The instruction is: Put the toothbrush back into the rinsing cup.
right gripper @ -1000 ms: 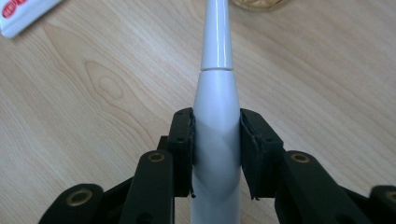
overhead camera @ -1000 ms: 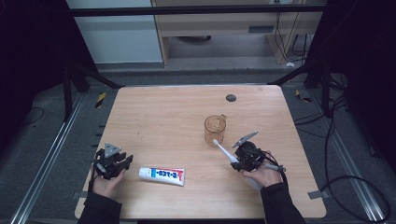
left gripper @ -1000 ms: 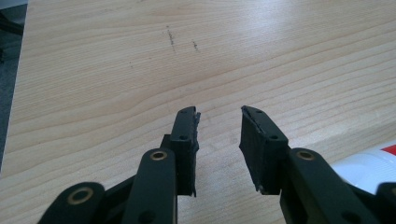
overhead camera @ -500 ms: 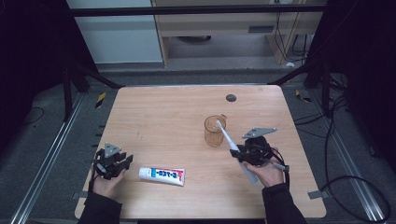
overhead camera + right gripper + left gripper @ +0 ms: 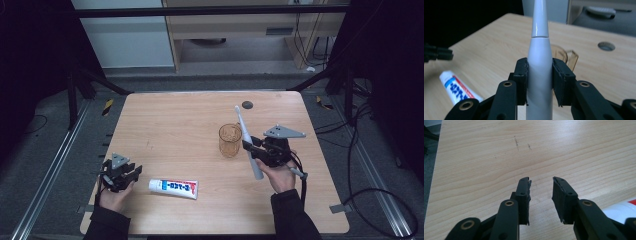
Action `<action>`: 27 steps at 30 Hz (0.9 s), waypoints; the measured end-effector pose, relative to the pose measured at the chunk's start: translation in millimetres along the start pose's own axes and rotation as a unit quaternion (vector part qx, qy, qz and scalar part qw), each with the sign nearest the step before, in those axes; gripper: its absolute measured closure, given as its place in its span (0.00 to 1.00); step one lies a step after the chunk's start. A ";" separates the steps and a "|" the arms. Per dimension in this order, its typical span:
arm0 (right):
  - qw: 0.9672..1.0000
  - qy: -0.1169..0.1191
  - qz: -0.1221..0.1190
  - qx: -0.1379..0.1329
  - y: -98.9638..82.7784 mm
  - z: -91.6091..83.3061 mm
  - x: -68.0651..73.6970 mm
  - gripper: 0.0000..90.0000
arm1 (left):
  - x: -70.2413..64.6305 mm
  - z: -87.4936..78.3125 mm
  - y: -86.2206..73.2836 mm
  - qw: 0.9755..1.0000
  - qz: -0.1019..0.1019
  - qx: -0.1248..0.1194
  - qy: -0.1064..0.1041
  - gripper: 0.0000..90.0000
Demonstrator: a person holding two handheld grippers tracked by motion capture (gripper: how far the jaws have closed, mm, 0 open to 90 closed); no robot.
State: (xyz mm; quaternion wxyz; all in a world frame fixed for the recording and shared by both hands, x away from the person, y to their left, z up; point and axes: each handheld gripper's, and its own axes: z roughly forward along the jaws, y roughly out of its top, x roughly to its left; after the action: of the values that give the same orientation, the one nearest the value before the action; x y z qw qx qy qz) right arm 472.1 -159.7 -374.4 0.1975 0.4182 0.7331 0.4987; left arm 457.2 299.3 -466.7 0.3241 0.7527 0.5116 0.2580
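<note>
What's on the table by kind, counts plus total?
Electric toothbrush, held above the table in the right gripper: 1
Amber cup: 1
Toothpaste tube: 1
Total: 3

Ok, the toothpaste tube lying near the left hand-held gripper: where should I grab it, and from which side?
Take the toothpaste tube across its flat printed middle, coming straight down from above. It lies flat on the table with its long axis running left to right, so the jaws should close across its narrow width. The left hand-held gripper sits open just to its left, with bare wood between its jaws.
</note>
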 end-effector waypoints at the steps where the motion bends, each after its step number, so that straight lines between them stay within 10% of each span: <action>1: 1.000 -0.002 0.002 -0.008 1.7 0.0 0.8 0.75 | 0.2 -0.1 -0.1 1.000 0.000 0.000 0.000 0.73; 8: 0.996 -0.022 0.021 -0.081 14.8 2.6 5.9 0.75 | -0.3 0.4 0.3 1.000 -0.001 -0.002 0.001 0.74; 27: 0.983 -0.061 0.052 -0.167 37.8 35.9 0.9 0.75 | 1.8 -3.6 1.3 1.000 -0.013 -0.009 0.007 0.86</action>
State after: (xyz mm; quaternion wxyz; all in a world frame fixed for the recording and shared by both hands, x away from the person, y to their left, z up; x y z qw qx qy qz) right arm 512.7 -132.8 -355.6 0.2825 0.4471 0.6032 0.5970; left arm 456.0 301.5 -463.3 0.3304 0.7410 0.5217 0.2637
